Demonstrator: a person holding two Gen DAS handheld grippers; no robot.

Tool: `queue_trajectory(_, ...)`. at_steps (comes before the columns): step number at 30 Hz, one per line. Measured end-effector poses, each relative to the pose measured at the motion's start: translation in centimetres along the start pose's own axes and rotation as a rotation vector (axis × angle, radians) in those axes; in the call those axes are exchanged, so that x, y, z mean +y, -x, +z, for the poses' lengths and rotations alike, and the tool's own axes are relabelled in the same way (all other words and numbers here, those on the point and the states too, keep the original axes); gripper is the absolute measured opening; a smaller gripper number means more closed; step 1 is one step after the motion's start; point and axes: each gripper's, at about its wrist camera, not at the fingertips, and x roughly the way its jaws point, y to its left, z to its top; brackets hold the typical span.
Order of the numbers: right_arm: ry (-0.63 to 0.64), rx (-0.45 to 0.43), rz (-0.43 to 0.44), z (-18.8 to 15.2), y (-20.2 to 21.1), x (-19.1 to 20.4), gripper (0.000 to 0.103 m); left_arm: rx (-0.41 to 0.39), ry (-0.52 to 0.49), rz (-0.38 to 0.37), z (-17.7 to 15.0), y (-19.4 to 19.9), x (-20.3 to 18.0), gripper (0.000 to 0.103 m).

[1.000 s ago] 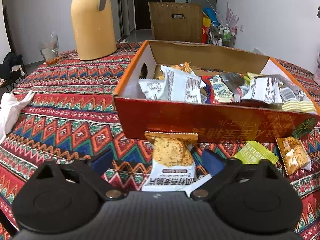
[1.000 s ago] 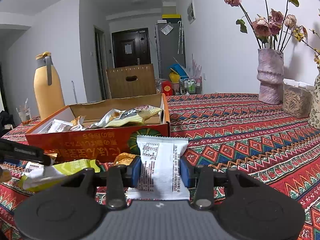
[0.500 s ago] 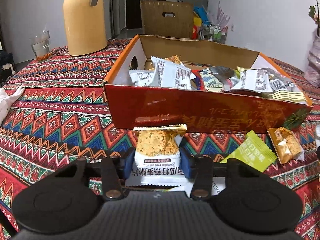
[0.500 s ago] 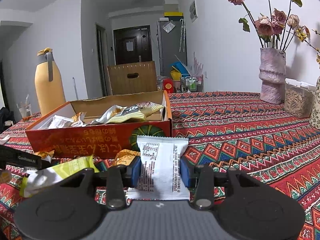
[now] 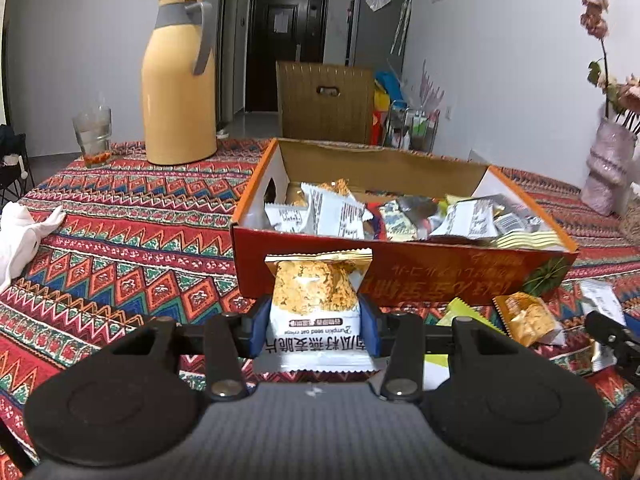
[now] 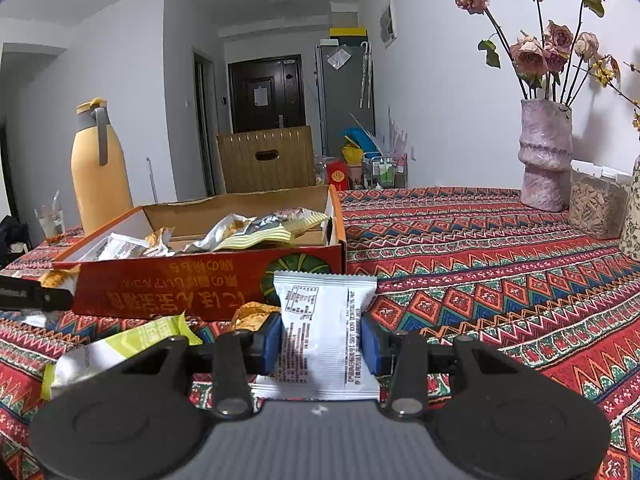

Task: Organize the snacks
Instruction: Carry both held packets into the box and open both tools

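Left tool gripping one gold-topped white crisp packet, at 6 o'clock of open orange cardboard box. Right tool clamping one plain white printed packet. Two loose packets lying on desk: one lime-green packet, one orange packet.

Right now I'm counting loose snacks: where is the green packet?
In the left wrist view the green packet lies on the tablecloth, low and right, before the red box, beside an orange packet.

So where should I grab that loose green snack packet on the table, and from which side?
Grip the green packet across its flat middle, coming from above with fingers either side of its narrow width. It lies flat on the cloth, so only its edges offer purchase.
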Motion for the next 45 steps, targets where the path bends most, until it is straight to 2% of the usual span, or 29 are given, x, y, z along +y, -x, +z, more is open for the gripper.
queue_trajectory(11,0.035,-0.056,0.017,1.2,1.6,0.7,0.04,-0.044,-0.005,-0.034,1.6,2.3,-0.7,0.046)
queue_trajectory(22,0.077,-0.144,0.062,6.2,2.4,2.6,0.04,-0.101,-0.036,-0.056,4.8,3.1,-2.9,0.046)
queue_trajectory(36,0.049,-0.154,0.091,11.9,-3.3,4.8,0.04,-0.138,-0.006,-0.055,9.3,0.3,-3.9,0.046)
queue_trajectory(41,0.03,-0.144,0.084,12.2,-5.9,5.2,0.04,-0.135,0.033,-0.051,10.8,-2.1,-3.6,0.046)
queue_trajectory(45,0.047,-0.165,0.062,11.1,-7.1,5.4,0.04,-0.121,0.047,-0.048,10.5,-4.3,-3.2,0.046)
